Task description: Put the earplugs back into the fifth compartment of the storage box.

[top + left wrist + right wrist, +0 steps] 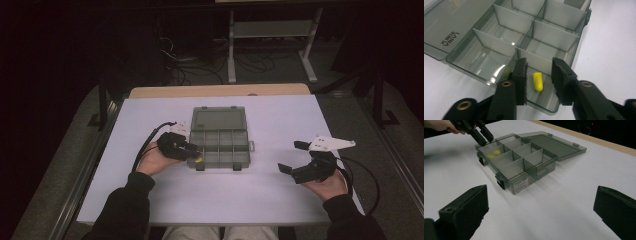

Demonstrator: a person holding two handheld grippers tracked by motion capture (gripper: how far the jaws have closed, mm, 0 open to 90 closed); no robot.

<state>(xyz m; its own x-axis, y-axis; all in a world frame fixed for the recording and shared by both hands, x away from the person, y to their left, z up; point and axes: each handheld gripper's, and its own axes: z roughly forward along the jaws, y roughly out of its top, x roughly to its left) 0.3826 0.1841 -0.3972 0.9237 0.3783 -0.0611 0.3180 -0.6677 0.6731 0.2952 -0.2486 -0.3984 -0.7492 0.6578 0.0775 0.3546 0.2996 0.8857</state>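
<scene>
One compartment box point(220, 137), one yellow earplug point(538, 81), and two grippers.

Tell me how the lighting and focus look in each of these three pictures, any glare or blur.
High view: dim, the room beyond the table nearly black. Left gripper view: bright and sharp on the yellow piece, with glare streaks on the organizer box floor. Right gripper view: the box is crisp, but the near fingers are soft and the yellow piece looks smeared.

Ahead of my left gripper point(539, 75): box walls point(499, 41) hem each compartment.
Around my right gripper point(295, 157): bare table point(280, 195), easy passage.
</scene>
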